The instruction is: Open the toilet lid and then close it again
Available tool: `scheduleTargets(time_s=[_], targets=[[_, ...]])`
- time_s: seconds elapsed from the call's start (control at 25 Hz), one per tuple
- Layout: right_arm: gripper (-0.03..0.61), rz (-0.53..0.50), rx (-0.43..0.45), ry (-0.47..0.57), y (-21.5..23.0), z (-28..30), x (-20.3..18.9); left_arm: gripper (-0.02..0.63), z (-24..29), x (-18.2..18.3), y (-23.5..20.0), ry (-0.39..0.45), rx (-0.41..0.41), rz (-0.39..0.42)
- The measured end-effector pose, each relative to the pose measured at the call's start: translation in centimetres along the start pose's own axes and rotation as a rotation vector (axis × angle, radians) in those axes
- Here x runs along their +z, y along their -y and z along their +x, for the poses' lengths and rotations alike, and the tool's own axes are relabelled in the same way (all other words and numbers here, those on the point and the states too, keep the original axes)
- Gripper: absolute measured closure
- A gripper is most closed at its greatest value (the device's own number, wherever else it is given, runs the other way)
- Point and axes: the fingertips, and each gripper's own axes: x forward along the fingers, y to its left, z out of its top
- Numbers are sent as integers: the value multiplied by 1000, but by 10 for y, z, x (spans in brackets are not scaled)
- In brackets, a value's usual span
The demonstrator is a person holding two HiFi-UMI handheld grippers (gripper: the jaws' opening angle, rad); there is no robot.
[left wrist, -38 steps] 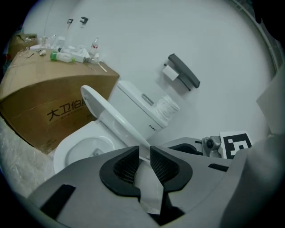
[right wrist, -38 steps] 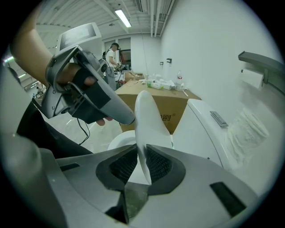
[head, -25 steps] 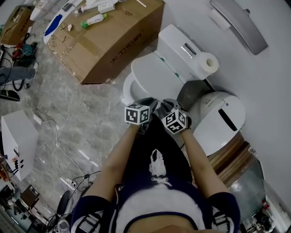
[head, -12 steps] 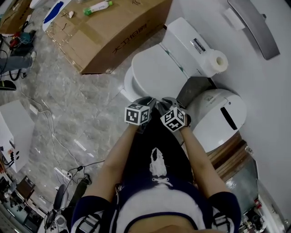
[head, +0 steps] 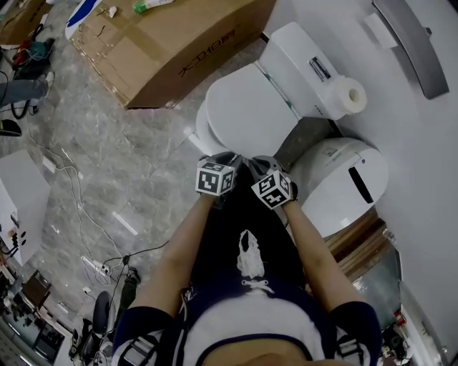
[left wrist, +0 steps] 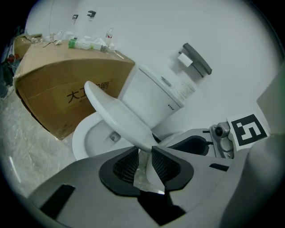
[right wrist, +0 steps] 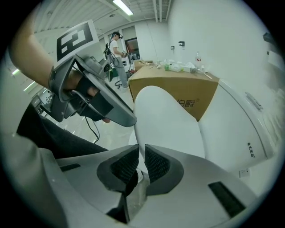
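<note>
Brown cardboard box (head: pixel 172 50) at left, then the white toilet lid (head: pixel 247 114), tilted part-open above the bowl (left wrist: pixel 95 138).
Left hand-held gripper (left wrist: pixel 143 150): jaws apart and just been opening, the lid's front rim at their tips, pads not pressing it. Right hand-held gripper (right wrist: pixel 141 149): jaws just been closing to a narrow slit, nothing between them, lid just ahead.

Looks like a lab or test hall with a mock-up bathroom corner, not a real home. Toilet (head: pixel 247 114) with paper roll (head: pixel 351 95) on the tank against a white wall, but a big cardboard box (head: pixel 172 43) beside it, loose cables (head: pixel 71 179) on the marble-pattern floor (head: pixel 136 143), ceiling strip lights (right wrist: pixel 122 6), and a person (right wrist: pixel 116 53) standing in the open hall behind.
</note>
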Motion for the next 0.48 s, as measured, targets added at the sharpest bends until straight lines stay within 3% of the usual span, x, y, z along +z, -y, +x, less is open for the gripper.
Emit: scheduleTargets(time_s=[0.48], targets=[[568,41,38,24,-7,4,2,518,4,-18,-17,-25,20,39]])
